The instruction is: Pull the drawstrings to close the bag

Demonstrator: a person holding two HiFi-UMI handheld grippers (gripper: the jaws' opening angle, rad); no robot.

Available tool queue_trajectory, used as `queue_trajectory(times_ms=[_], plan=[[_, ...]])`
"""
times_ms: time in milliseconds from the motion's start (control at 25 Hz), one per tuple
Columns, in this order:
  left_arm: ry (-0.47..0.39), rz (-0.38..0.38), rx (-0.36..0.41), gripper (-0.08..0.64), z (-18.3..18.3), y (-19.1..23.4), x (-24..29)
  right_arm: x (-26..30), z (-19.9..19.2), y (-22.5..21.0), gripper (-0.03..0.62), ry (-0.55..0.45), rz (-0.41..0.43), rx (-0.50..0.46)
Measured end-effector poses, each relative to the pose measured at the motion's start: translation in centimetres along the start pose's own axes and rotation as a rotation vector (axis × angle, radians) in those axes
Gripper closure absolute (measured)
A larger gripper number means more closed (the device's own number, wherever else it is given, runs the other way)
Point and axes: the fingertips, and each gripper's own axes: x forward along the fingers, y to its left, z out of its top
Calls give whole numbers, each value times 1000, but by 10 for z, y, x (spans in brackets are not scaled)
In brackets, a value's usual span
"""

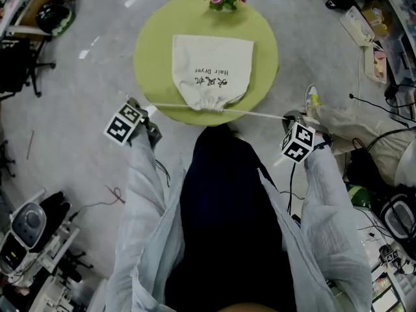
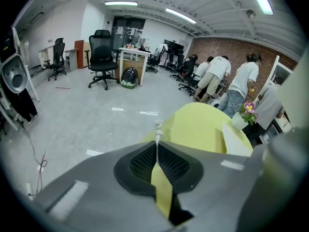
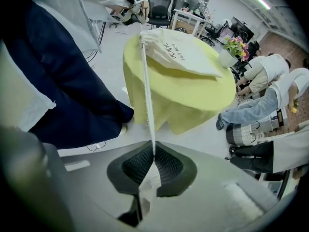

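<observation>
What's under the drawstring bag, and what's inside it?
The bag lies on a round yellow-green tablecloth. Its cinched mouth hides any contents, and the cloth hides what supports it.

Person: left sleeve [image 1: 146, 174] and right sleeve [image 1: 328, 200] pale grey-blue, long, loose, creased; dark navy garment [image 1: 227, 220] down the front. Left gripper [image 1: 151, 112] and right gripper [image 1: 290, 117]: each carries 1 cube [image 1: 123, 125] with black-and-white square markers. Jaw bodies matt grey plastic. Inner pads [image 2: 140, 163] black, rounded, finely ribbed. Pale rectangular patch [image 2: 234, 165] on the grey jaw faces
</observation>
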Motion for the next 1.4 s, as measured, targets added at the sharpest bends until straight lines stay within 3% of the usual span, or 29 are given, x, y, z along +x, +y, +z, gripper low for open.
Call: queue_trajectory(times_ms=[80, 200, 320, 520, 720, 960, 1200, 1400], plan=[[14, -16, 31, 529, -3, -2, 1, 1, 1, 0, 580, -4, 4, 36], [3, -58, 143, 531, 2, -13, -8, -7, 10, -1, 578, -64, 62, 218], [-24, -109, 234, 531, 15, -30, -20, -23, 23, -17, 577, -133, 33, 308], [-56, -225, 225, 531, 32, -64, -37, -52, 55, -50, 577, -243, -34, 304], [-77, -360, 310, 531, 39, -114, -57, -85, 97, -79, 577, -402, -84, 326], [-60, -520, 373, 531, 24, -173, -71, -106, 146, -99, 577, -615, -109, 423], [18, -594, 394, 531, -10, -202, -67, -96, 179, -99, 577, -748, -44, 602], [111, -617, 425, 529, -45, -209, -60, -73, 202, -84, 577, -749, 26, 667]])
